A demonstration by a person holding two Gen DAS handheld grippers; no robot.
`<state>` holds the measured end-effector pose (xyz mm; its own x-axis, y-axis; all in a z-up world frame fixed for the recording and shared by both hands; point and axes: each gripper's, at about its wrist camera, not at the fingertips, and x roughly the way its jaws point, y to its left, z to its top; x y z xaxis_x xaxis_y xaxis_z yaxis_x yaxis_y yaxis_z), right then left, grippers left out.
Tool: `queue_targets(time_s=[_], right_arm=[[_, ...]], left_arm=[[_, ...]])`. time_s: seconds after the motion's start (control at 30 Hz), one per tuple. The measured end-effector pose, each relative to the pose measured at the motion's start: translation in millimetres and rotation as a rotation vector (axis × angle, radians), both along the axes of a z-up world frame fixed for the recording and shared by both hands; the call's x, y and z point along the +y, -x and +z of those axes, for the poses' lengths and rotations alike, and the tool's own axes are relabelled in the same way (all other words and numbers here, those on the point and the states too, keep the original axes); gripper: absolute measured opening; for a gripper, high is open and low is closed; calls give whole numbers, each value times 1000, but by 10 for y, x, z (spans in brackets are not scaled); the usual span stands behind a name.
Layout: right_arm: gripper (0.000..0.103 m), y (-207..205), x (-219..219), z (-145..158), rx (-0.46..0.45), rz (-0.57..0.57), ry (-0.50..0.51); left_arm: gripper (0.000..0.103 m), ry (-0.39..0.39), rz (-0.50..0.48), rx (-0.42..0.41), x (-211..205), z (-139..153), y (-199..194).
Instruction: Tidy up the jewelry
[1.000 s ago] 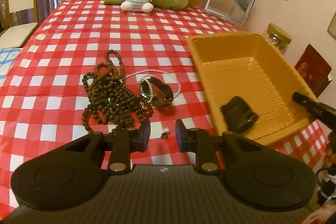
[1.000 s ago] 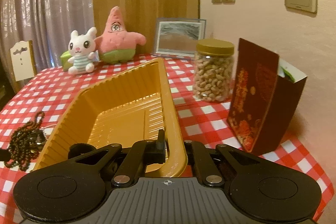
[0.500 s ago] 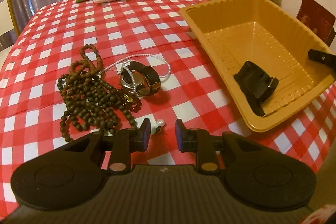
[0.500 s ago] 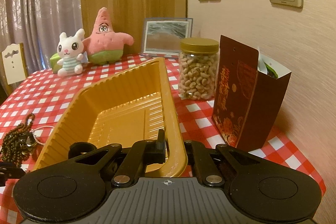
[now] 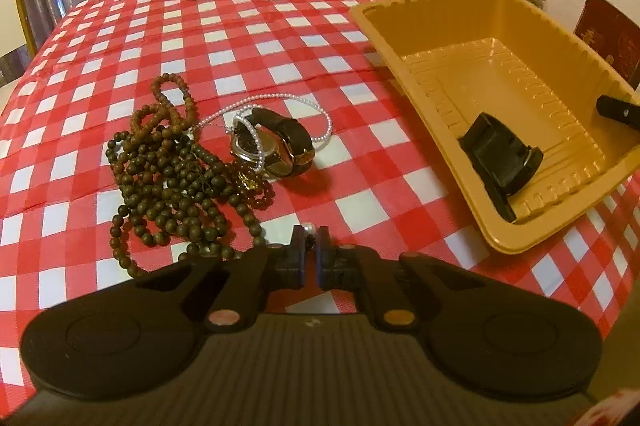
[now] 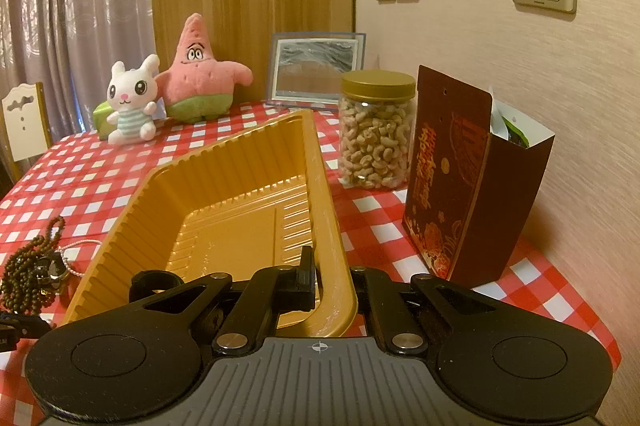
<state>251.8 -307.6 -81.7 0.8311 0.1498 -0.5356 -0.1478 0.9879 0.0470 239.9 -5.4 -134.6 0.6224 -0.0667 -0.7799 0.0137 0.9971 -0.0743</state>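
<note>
Two pairs of tongs are at work over the checkered counter (image 5: 280,38). Right of the left tongs (image 5: 310,242), the yellow tray (image 6: 224,186) sits with its near wall clamped by the right tongs (image 6: 332,278). Ahead lies the bead-and-watch pile (image 5: 208,162). Smallest, the pearl earring (image 5: 309,228): half a second ago the left tongs gaped around it, now they've clenched on it, so it's ready to lift.

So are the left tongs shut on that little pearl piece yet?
Yes. The left tongs have only a narrow gap, and the pearl piece sits pinched between the tips.
</note>
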Motion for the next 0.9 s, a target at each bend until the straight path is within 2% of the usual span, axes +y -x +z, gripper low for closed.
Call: queue_targets(time_s=[0.23,0.33,0.53,0.7,0.9], right_arm=[[5,-6,3,-4,0,0,0],[5,-4,18,7,-1,3,4],[5,-2,34,15,-4,5,7],[5,1,82,41,-10,13,14],[5,4,116,56,-14,24,17]], left_arm=[[4,39,11,-45,11,204,68],[4,87,6,-76,-16,362,87],[4,161,-64,-139,-267,626,39],[4,220,-147,-137,-540,660,-49],[4,249,-228,-104,-827,583,-156]])
